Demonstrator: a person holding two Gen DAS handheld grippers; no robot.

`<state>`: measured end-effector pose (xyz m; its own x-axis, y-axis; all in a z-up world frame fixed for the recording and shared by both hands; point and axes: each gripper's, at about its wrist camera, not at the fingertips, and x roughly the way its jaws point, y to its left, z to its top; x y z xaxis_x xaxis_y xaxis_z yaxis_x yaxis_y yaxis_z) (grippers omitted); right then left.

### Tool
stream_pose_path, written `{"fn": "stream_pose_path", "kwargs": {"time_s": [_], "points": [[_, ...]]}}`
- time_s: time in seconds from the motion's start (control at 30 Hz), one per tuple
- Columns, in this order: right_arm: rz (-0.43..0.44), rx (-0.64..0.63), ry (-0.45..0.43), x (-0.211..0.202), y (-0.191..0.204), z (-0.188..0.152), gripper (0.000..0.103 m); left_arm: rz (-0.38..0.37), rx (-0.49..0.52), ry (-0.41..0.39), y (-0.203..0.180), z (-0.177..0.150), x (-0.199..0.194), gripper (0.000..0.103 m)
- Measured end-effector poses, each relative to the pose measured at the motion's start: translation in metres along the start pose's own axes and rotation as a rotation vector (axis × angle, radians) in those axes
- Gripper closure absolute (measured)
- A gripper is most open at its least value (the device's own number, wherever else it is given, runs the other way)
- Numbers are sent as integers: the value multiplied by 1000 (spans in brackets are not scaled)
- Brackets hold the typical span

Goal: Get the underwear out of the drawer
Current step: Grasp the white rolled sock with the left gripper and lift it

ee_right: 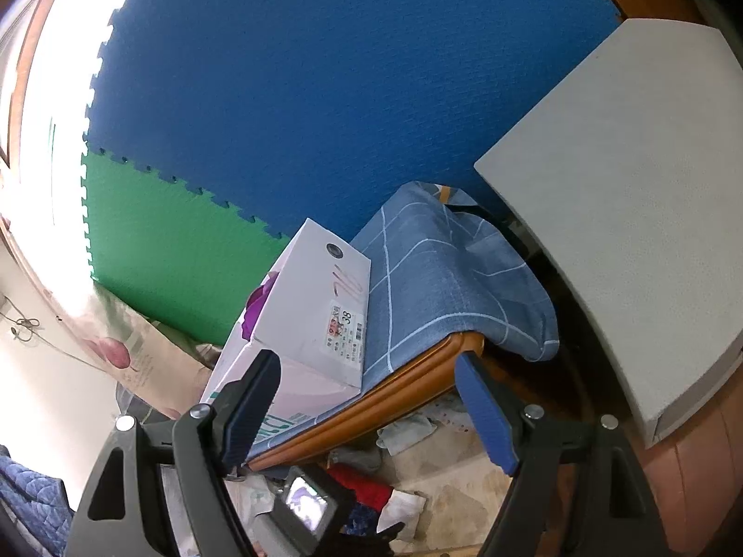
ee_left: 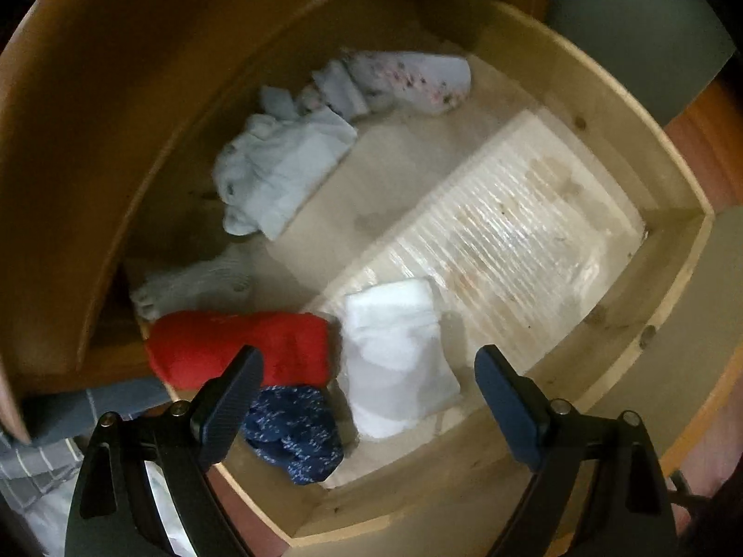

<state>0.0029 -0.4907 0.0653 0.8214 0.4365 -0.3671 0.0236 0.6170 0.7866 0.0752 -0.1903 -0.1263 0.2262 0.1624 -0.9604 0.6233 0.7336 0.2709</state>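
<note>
In the left wrist view I look down into an open wooden drawer (ee_left: 668, 278). Folded garments lie inside: a red piece (ee_left: 237, 348), a navy patterned piece (ee_left: 292, 431), a white piece (ee_left: 394, 357), a pale blue piece (ee_left: 278, 167), a floral white piece (ee_left: 408, 79) and a grey-white piece (ee_left: 195, 288). My left gripper (ee_left: 367, 385) is open and empty, just above the navy and white pieces. My right gripper (ee_right: 371, 399) is open and empty, higher up beside the drawer; the red piece (ee_right: 362, 482) shows below it.
A ribbed white liner (ee_left: 511, 232) covers the drawer floor. The cabinet's orange wood top (ee_right: 371, 413) carries a blue checked cloth (ee_right: 441, 269) and a white shoebox (ee_right: 316, 306). A grey board (ee_right: 627, 209) stands at right. Blue and green foam mats (ee_right: 325, 69) lie behind.
</note>
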Motion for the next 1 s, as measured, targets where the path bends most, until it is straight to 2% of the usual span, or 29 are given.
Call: {"fn": "stream_pose_path", "kwargs": {"time_s": [0.17,0.4,0.6,0.67,0.73,0.77,0.8,0.83,0.9,1.0], "points": [[9,4,14,1,-1,-1,23,-10,10,50,-2,8,16,12],[19,8,32,5,-2,-2,23,-72,-29,154,6,17,45,12],[7,2,57,10,-3,-3,23,-86,14,221,-1,24,64,12],[3,2,59,11,-4,-3,23,-100,16,266,-2,25,74,12],[2,4,61,11,-5,-3,23,-134,0,290,0,27,81,19],[1,5,64,12,-5,-3,23,-177,-28,292,3,29,83,33],[0,6,66,13,-5,-3,23,-217,-62,295,7,28,84,39],[-1,6,70,14,-5,-3,23,-241,-89,293,11,27,85,41],[-2,5,76,15,-6,-3,23,-265,-120,283,17,26,84,53],[-6,4,85,17,-6,-4,23,-257,-110,258,15,25,80,58]]}}
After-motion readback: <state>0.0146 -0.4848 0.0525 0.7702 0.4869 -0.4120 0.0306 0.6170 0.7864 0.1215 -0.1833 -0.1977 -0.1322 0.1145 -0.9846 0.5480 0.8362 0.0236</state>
